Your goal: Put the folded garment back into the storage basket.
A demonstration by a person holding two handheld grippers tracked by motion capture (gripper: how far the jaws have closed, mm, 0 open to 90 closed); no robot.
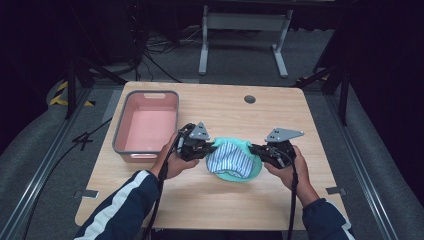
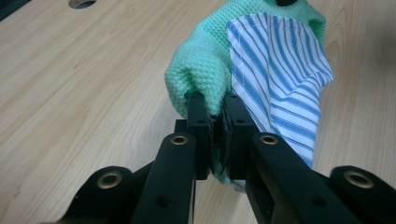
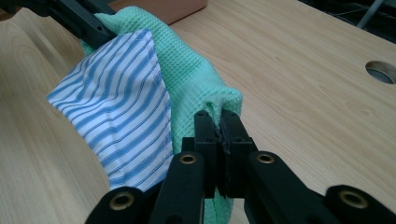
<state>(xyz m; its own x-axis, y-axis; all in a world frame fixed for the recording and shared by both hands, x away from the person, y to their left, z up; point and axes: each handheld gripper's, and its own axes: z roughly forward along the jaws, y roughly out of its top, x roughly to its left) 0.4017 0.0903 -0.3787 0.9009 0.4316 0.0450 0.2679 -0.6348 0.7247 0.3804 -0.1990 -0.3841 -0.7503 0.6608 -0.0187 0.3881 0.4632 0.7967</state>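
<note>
High view puts the green waffle cloth (image 1: pixel 235 167) just to the right of the pink bin (image 1: pixel 146 126), hanging between the two hands with its lower belly close to the wooden surface (image 1: pixel 210 200); whether it touches there I cannot tell. A blue-striped fabric (image 1: pixel 229 157) lies against the cloth's near face. The left gripper (image 1: pixel 212 148) has its jaws clamped on the cloth's edge nearest the bin, and the right gripper (image 1: pixel 251 148) has its jaws clamped on the opposite edge, farther from the bin. In the left gripper view the bunched green weave (image 2: pixel 201 70) folds over the jaw tips, with the striped piece (image 2: pixel 280 84) draped beside them. This looks light, soft and fully limp: it sags and creases wherever it is unsupported. The textured weave should grip well, while the smoother striped layer may slide. Holding two opposite edges or corners, as now, seems best for keeping it spread.
</note>
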